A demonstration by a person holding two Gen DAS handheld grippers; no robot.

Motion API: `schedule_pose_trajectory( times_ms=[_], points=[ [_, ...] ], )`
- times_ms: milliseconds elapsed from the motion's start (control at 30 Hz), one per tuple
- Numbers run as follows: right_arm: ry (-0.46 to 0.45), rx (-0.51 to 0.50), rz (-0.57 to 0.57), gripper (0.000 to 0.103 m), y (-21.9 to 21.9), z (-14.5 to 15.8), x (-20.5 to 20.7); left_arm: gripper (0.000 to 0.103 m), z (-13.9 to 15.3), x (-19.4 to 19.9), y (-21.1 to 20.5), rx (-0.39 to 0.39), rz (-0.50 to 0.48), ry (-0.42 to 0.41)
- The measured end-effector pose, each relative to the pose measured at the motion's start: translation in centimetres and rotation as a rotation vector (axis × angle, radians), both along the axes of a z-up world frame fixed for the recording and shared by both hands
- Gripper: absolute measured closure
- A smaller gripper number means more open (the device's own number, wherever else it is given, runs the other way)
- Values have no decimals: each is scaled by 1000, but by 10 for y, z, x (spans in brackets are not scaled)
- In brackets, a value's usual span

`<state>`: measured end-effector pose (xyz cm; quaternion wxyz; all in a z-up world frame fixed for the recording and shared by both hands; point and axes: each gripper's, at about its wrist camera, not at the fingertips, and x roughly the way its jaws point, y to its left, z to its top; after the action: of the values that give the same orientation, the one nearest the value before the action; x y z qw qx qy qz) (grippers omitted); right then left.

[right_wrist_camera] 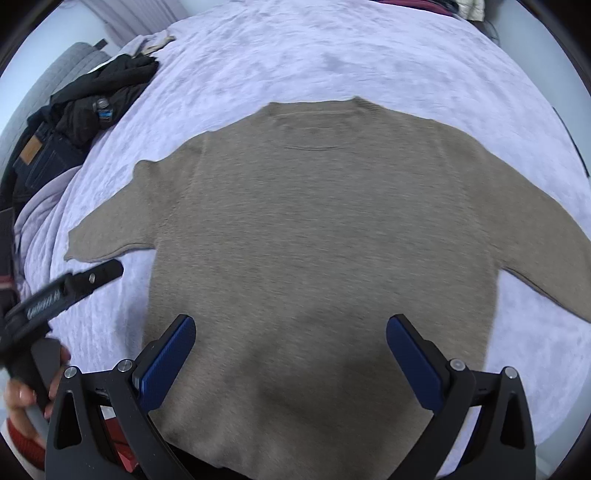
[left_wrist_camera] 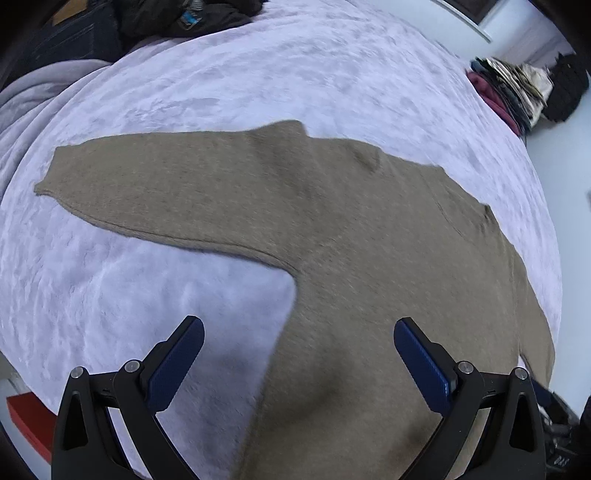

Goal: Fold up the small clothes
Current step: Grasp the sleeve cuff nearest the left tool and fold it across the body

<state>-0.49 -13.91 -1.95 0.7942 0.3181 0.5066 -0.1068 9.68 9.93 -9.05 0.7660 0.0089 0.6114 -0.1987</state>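
A tan knit sweater (right_wrist_camera: 314,229) lies flat on a lilac blanket (right_wrist_camera: 332,55), neck at the far side, both sleeves spread outward. In the left wrist view the sweater (left_wrist_camera: 332,229) shows its left sleeve (left_wrist_camera: 147,184) stretched to the left. My left gripper (left_wrist_camera: 299,343) is open and empty, hovering above the sweater's left side edge near the hem. My right gripper (right_wrist_camera: 291,339) is open and empty, above the lower middle of the sweater. The left gripper also shows in the right wrist view (right_wrist_camera: 66,291), held by a hand at the left.
A pile of dark clothes (right_wrist_camera: 92,99) and jeans (right_wrist_camera: 40,158) lies at the blanket's far left, also in the left wrist view (left_wrist_camera: 177,18). A stack of folded clothes (left_wrist_camera: 517,92) sits at the far right. A red object (left_wrist_camera: 29,421) lies below the bed edge.
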Motion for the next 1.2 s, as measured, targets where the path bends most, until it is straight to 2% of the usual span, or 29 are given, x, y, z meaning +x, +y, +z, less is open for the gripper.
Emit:
schedule_pose_trajectory(
  times_ms=[267, 367, 433, 533, 633, 733, 767, 800, 833, 867, 900, 967, 1033, 1100, 1200],
  points=[
    [-124, 118, 139, 0, 47, -24, 59, 0, -56, 88, 107, -158, 327, 13],
    [-125, 158, 173, 0, 65, -33, 77, 0, -79, 108, 138, -236, 412, 46],
    [-125, 184, 188, 0, 73, -37, 84, 0, -96, 118, 153, -317, 459, 87],
    [-121, 210, 214, 0, 85, -42, 90, 0, -104, 130, 160, -407, 498, 86],
    [-115, 216, 237, 0, 93, -43, 95, 0, -96, 140, 153, -473, 474, 62],
    [-121, 213, 253, 0, 98, -39, 98, 1, -93, 150, 143, -475, 474, 40],
    [-123, 212, 257, 0, 98, -38, 98, 5, -93, 151, 146, -465, 487, 32],
    [-124, 213, 259, 0, 98, -38, 98, 19, -95, 153, 147, -440, 508, 28],
    [-124, 211, 260, 0, 99, -37, 99, 49, -97, 156, 147, -419, 519, 30],
    [-123, 212, 260, 0, 97, -38, 99, 83, -100, 158, 150, -397, 521, 28],
    [-125, 216, 258, 1, 96, -38, 99, 95, -103, 161, 152, -392, 514, 33],
    [-137, 229, 250, 3, 93, -40, 97, 95, -102, 159, 156, -412, 510, 26],
    [-145, 247, 243, 13, 89, -42, 94, 95, -85, 156, 147, -363, 462, -45],
    [-149, 264, 227, 20, 84, -45, 91, 95, -59, 150, 131, -343, 384, -131],
    [-159, 290, 199, 21, 73, -49, 86, 95, -20, 136, 102, -371, 260, -214]
  ],
)
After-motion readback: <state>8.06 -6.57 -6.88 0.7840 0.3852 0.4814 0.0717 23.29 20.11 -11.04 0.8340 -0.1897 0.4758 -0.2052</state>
